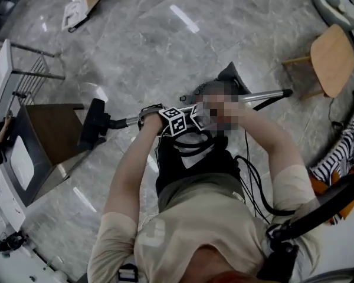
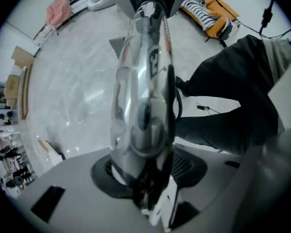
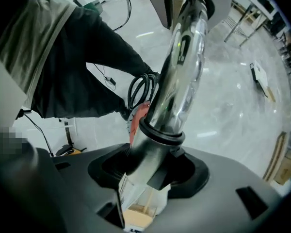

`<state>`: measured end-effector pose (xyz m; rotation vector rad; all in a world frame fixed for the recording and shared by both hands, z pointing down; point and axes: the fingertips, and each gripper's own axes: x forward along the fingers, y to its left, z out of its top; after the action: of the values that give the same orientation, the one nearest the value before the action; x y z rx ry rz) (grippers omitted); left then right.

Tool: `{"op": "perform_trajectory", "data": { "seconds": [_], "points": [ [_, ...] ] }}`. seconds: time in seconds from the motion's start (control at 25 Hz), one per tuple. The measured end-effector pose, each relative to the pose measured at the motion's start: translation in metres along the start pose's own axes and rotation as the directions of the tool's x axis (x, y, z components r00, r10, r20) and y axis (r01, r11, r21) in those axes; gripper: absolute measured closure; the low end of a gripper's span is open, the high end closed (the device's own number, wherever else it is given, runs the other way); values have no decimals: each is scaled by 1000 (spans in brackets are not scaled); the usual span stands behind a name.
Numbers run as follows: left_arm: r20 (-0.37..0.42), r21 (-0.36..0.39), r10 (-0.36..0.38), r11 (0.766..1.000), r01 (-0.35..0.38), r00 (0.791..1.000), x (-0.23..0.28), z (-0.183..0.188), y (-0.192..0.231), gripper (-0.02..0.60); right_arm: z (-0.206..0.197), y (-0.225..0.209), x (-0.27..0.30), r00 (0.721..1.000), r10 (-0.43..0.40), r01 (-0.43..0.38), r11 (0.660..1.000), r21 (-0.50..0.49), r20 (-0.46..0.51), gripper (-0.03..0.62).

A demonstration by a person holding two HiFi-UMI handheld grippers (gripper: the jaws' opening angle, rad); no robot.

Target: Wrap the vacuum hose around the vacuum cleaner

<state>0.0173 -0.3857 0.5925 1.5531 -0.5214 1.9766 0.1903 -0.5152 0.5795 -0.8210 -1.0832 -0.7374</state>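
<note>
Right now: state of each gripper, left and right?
Left gripper: closed on the vacuum's metal wand.
Right gripper: closed on the same wand, near its black collar.

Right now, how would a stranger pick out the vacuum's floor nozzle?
Find the brown-topped table at the left of the marble floor. Beside its right edge is the floor nozzle, the black head on the end of the shiny metal tube.

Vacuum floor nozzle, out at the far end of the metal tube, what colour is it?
Black. The floor nozzle shows best in the head view.
</note>
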Motion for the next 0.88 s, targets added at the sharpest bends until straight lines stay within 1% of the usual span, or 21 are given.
{"op": "perform_trajectory", "data": {
  "seconds": [0.08, 0.12, 0.16, 0.24, 0.28, 0.32, 0.36, 0.44, 0.48, 0.52, 0.56, 0.6, 0.68, 0.72, 0.8, 0.84, 0.88],
  "points": [
    [20, 65, -70, 995, 69, 997, 22, -14, 2, 538, 18, -10, 1, 999, 54, -54, 999, -3, 10, 391],
    [30, 82, -117, 990, 114, 993, 31, -21, 0, 548, 27, -16, 3, 997, 74, -74, 997, -13, 8, 391],
    [45, 83, -164, 984, 160, 985, 40, -26, -4, 551, 35, -22, 5, 996, 90, -90, 996, -26, 1, 391],
    [96, 49, -239, 971, 236, 966, 56, -29, -10, 555, 43, -40, 15, 995, 96, -97, 994, -46, -20, 391],
    [133, 23, -273, 962, 272, 953, 62, -27, -11, 560, 44, -52, 21, 996, 88, -90, 995, -43, -29, 391],
    [175, -8, -309, 949, 315, 935, 68, -24, -12, 565, 45, -64, 28, 997, 77, -78, 997, -22, -32, 391],
    [218, -39, -346, 931, 363, 912, 73, -21, -13, 568, 46, -76, 36, 998, 64, -64, 998, 19, -29, 391],
    [290, -102, -402, 889, 446, 868, 81, -15, -15, 574, 47, -97, 52, 999, 36, -35, 990, 137, -6, 390],
    [311, -129, -414, 873, 470, 855, 85, -12, -14, 574, 47, -107, 60, 1000, 17, -18, 980, 200, 8, 390],
    [324, -153, -422, 860, 487, 847, 90, -10, -13, 574, 46, -117, 68, 1000, -7, 0, 964, 266, 25, 391],
    [335, -175, -433, 844, 507, 837, 95, -7, -11, 574, 43, -127, 73, 998, -36, 18, 942, 336, 47, 390],
    [351, -191, -453, 822, 536, 820, 99, -4, -13, 574, 39, -136, 76, 995, -66, 31, 913, 407, 72, 374],
    [380, -204, -504, 773, 601, 776, 107, 0, -22, 574, 30, -145, 76, 985, -127, 43, 836, 548, 117, 350],
    [386, -202, -522, 757, 622, 761, 111, 1, -27, 574, 24, -145, 74, 978, -159, 43, 788, 614, 136, 348],
    [411, -177, -543, 741, 648, 732, 118, 4, -37, 574, 13, -140, 67, 957, -235, 33, 675, 737, 172, 345],
    [418, -164, -550, 737, 656, 723, 121, 5, -39, 574, 5, -135, 63, 944, -272, 20, 608, 794, 185, 345],
    [411, -156, -556, 738, 657, 722, 125, 2, -37, 574, -5, -130, 60, 931, -309, 3, 534, 845, 192, 345]
  ]
}}
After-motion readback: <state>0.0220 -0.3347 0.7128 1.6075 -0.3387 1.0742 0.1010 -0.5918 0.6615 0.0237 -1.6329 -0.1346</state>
